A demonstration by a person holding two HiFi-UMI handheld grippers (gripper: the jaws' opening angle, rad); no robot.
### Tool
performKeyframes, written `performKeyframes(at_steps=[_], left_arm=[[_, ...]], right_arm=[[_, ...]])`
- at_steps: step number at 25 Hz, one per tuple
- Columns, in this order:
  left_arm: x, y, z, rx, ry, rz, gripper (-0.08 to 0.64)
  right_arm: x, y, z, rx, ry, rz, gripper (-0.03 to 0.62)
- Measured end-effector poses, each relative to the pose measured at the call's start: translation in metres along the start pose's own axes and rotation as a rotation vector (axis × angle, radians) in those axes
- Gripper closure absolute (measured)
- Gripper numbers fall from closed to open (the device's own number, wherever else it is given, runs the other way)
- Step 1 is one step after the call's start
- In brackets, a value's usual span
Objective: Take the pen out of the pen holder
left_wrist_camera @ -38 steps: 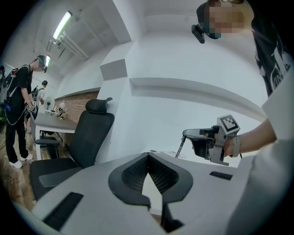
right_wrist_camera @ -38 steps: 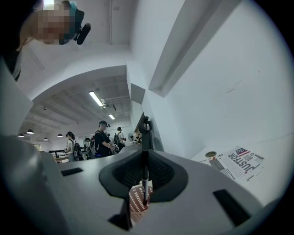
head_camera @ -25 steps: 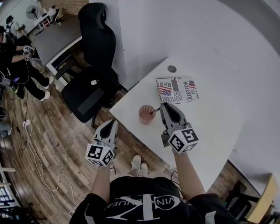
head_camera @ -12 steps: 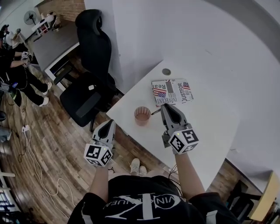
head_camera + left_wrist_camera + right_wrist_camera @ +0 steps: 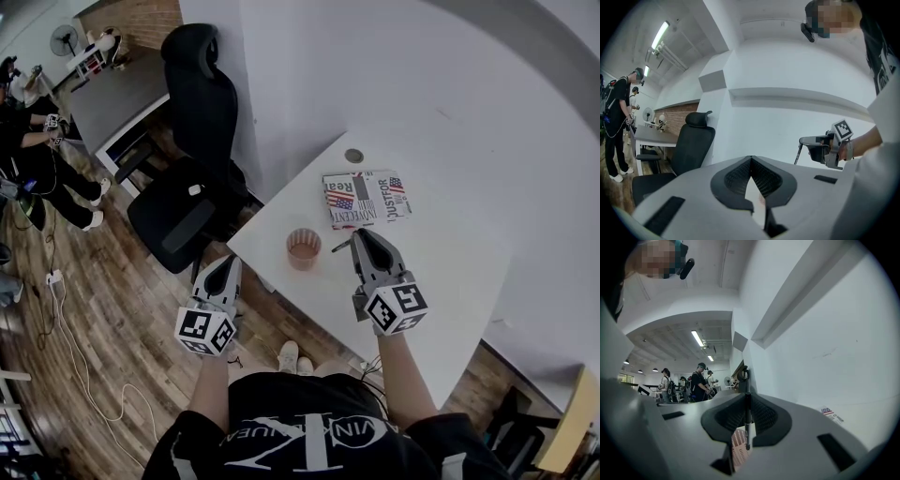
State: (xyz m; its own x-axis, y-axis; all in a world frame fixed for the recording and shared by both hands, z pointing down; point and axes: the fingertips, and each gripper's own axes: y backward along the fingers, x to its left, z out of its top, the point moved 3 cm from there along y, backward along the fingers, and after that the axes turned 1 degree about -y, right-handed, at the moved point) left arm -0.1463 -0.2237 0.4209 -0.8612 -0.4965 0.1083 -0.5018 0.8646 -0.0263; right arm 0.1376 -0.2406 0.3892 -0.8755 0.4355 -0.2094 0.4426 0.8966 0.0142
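A reddish-brown pen holder [image 5: 303, 249] stands near the left edge of the white table [image 5: 441, 272]. Just right of it my right gripper [image 5: 359, 234] is shut on a dark pen [image 5: 338, 247], which hangs clear of the holder. In the right gripper view the pen [image 5: 747, 423] stands upright between the pads, with the holder [image 5: 738, 449] below. My left gripper [image 5: 230, 263] is shut and empty, hanging beyond the table's edge over the floor. In the left gripper view the right gripper [image 5: 820, 145] carries the pen [image 5: 798, 155] by its top.
A printed box [image 5: 367, 199] lies on the table behind the holder, with a small round disc [image 5: 353, 156] further back. A black office chair [image 5: 192, 178] stands left of the table. People [image 5: 37, 141] stand at far left by another desk.
My right gripper has drawn the pen off the holder's rim and a little to the right, so a gap now shows between them. The left gripper has barely moved.
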Motion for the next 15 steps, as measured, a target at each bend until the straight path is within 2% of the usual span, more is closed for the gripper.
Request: performKeyframes(at_steps=[9,15], left_arm=[[0.001,0.009,-0.002,0.0,-0.008,0.014,0.546],[0.003,0.018,-0.004,0.004,-0.007,0.027,0.546]], right_arm=[[-0.002,0.016,-0.017,0.048,0.024,-0.023,0.541],[0.001,0.026,-0.029,0.096,0.098,-0.018,0.541]])
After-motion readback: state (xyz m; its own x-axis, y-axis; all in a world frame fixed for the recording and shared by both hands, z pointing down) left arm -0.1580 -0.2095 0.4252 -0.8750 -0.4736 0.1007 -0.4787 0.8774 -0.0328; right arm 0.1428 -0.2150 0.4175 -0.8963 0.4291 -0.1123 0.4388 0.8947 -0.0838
